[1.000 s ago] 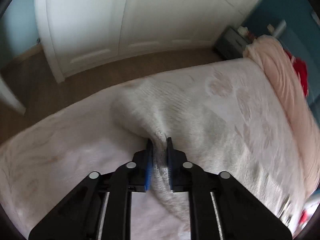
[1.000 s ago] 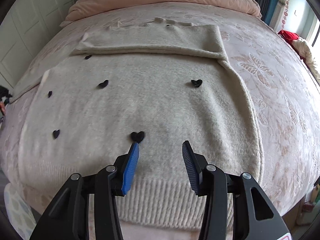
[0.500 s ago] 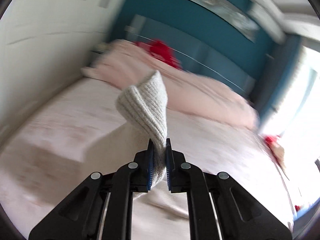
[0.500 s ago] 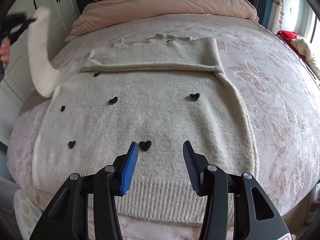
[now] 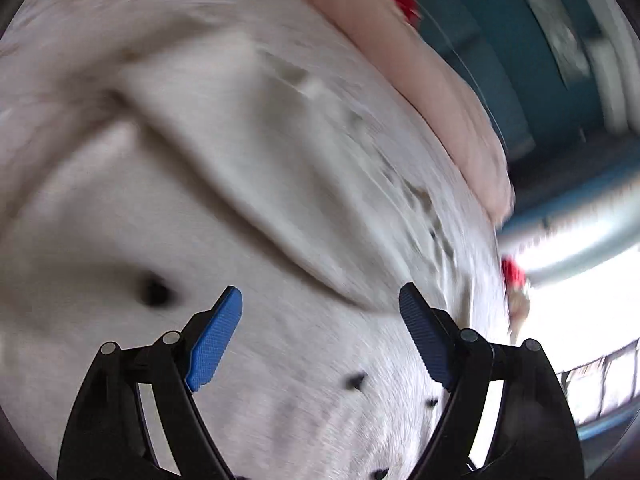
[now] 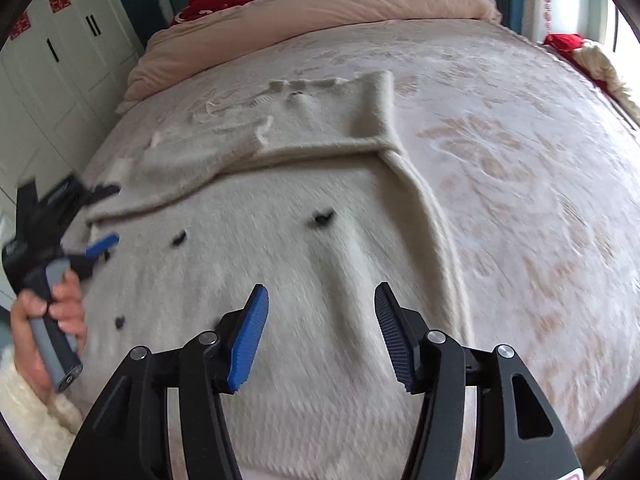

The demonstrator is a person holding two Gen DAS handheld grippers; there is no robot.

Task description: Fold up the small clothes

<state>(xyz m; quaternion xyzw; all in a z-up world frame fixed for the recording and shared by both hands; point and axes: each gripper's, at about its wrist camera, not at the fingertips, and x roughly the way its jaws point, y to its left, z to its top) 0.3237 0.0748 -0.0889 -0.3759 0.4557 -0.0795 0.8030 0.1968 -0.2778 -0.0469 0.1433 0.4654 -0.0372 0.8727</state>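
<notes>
A cream sweater (image 6: 304, 280) with small black hearts (image 6: 323, 218) is spread flat on a pink bed cover (image 6: 520, 160). It lies in the middle of the bed, with its bottom edge near the right gripper (image 6: 320, 336).

A second ago, the left sleeve was pinched tight in the left gripper (image 5: 320, 332) and was lifted up high. Now the sleeve (image 6: 208, 160) has been dropped across the top part of the sweater. It lies there in a loose, bumpy strip, on top of the other sleeve that was folded over already. In the left wrist view it is seen as a long pale band (image 5: 240, 152) above the blue pads.

The jaws of the left gripper have just been opened wide, and nothing is between them. The gripper is held just beside the left edge of the sweater by a hand (image 6: 52, 320) in a fluffy white cuff.

The jaws of the right gripper have been opened a bit more too. They stand apart over the lower part of the sweater, and nothing is held in them.

So both sleeves are now folded in, and that step looks done. The sleeve may need to be smoothed, because it is a bit wrinkled. After that, the bottom edge can probably be picked up and folded toward the collar (image 6: 304, 86).
</notes>
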